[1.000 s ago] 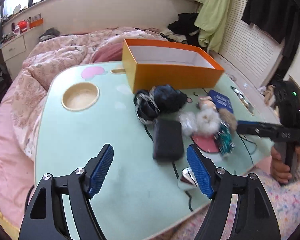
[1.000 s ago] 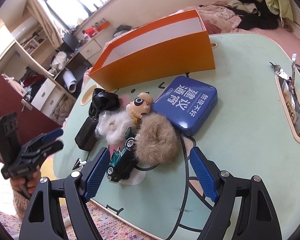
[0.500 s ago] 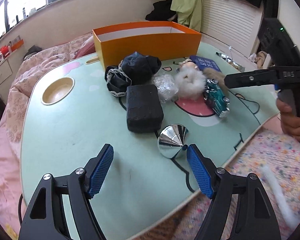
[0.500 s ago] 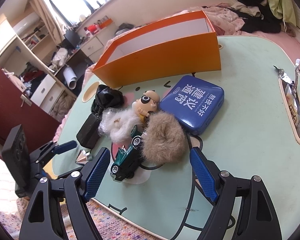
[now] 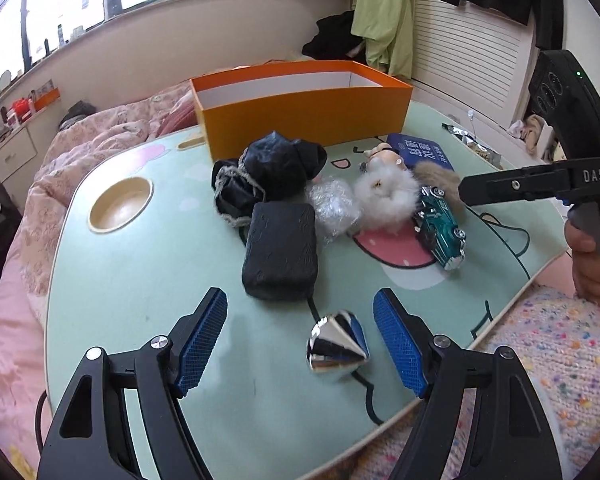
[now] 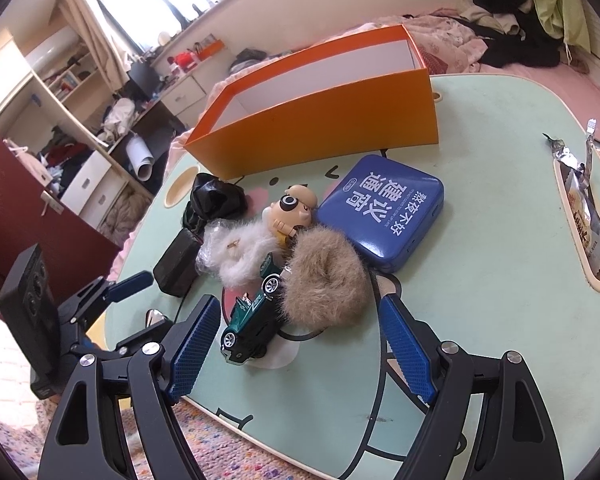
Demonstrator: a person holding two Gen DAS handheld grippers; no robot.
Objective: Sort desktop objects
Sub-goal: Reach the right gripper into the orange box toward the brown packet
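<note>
Left gripper (image 5: pixel 300 344): my jaws stand open, nothing pressed; the shiny cone (image 5: pixel 337 347) lies between them, closer to the pad on the right.
Cone risk: I think it is smooth and pointed, so an off-centre squeeze may shoot it off the near edge of the bench (image 5: pixel 140 272).
Right gripper (image 6: pixel 300 344): also open and empty; the green toy car (image 6: pixel 252 322) is just ahead, near the pad on the left.
Car risk: it has wheels and touches the brown fur ball (image 6: pixel 324 280), so it may roll or drag the fur.
Orange box (image 5: pixel 304 110): far behind the pile, still empty; a long carry, so a weak grip may drop things.
</note>
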